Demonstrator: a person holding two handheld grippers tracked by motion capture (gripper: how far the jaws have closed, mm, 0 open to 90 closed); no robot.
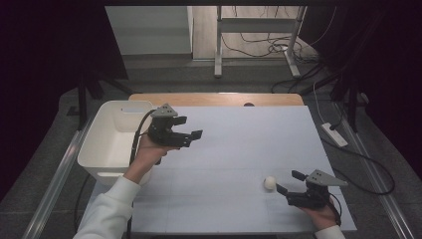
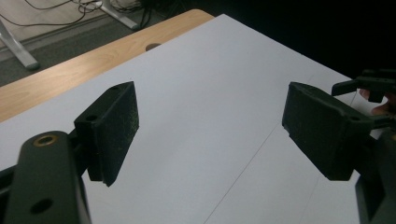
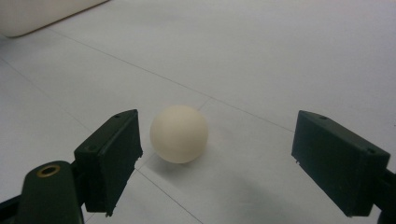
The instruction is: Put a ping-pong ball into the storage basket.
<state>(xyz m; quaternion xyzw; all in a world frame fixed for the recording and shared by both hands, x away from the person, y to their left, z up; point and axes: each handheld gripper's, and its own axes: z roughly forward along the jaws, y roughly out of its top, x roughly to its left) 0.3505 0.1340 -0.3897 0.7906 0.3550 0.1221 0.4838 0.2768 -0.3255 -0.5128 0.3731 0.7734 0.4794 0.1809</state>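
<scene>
A smooth cream ball [image 3: 179, 133] sits on the matte table [image 3: 280, 56] between the right claw's [image 3: 217, 161] wide-open black jaws.

One small cream-white round ball [image 1: 269, 182] is lying at the lower right of the high view, and one white rectangular plastic bin [image 1: 112, 144] is sitting at the left. Two black two-jaw grippers are showing, the left gripper [image 1: 191, 137] and the right gripper [image 1: 290, 182], over one pale grey table [image 1: 239, 144].
</scene>
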